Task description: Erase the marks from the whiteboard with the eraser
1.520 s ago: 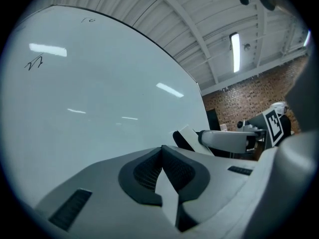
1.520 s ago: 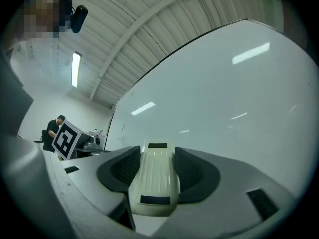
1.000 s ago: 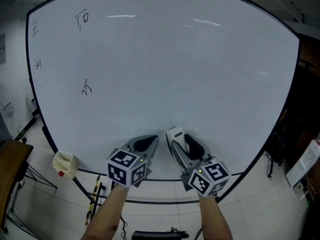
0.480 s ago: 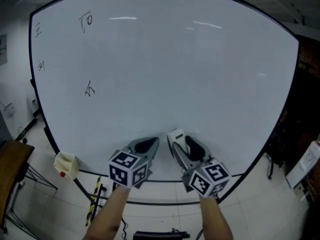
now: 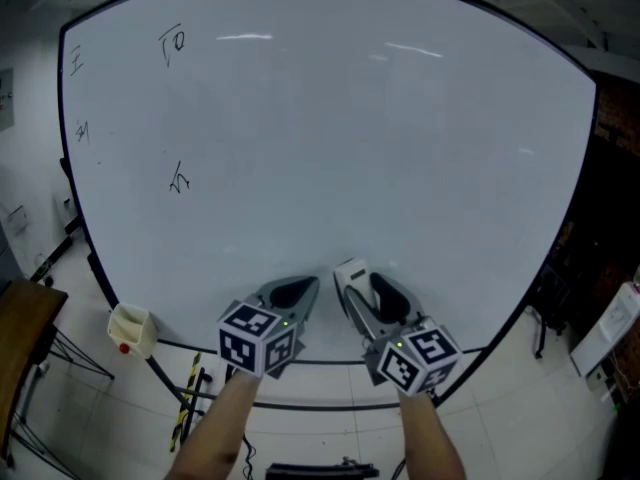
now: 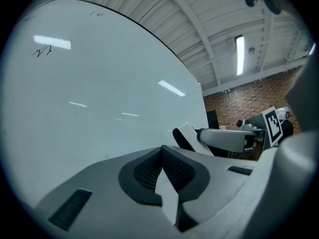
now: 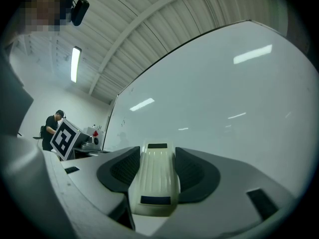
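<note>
Firmly clamped in the right hand-held gripper (image 7: 157,156), a cream, ribbed plastic eraser (image 7: 155,178) sits low against the glossy whiteboard (image 5: 350,138). The left hand-held gripper (image 6: 162,156) is clenched, empty. Small black handwritten marks (image 5: 178,178), illegible, occupy the board's upper left.

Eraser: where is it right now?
The eraser is clamped in the right hand-held gripper, low in the head view just right of centre, near the lower edge of the whiteboard, beside the shut left hand-held gripper.
</note>
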Demonstrator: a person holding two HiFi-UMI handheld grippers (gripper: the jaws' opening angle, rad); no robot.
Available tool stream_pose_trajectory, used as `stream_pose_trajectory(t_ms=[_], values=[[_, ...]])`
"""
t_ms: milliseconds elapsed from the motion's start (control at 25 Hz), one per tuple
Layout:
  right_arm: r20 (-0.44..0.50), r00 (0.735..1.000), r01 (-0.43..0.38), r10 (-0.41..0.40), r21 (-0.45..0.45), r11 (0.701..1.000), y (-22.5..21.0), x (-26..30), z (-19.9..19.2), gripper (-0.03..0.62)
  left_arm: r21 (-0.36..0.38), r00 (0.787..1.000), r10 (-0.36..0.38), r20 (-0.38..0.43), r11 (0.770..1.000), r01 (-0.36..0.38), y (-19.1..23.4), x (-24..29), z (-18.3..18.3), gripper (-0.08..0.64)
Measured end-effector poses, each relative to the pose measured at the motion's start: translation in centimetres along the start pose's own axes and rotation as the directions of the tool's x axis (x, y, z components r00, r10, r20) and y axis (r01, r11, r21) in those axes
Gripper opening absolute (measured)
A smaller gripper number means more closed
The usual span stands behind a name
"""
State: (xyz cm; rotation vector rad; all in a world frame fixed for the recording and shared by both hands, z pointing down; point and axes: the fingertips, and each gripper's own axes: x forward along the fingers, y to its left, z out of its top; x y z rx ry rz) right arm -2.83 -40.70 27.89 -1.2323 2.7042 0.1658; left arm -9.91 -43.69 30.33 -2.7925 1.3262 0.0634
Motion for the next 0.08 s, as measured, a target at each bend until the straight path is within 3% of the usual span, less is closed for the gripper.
stream_pose_trajectory(t_ms=[80], values=[[0.0,1.0,-0.005,0.005,-0.001,1.0,0.05,0.03,-0.15,0.219,-0.002,1.0,0.0,-0.001,1.0,0.0,0.01,-0.04,-0.13,0.006]])
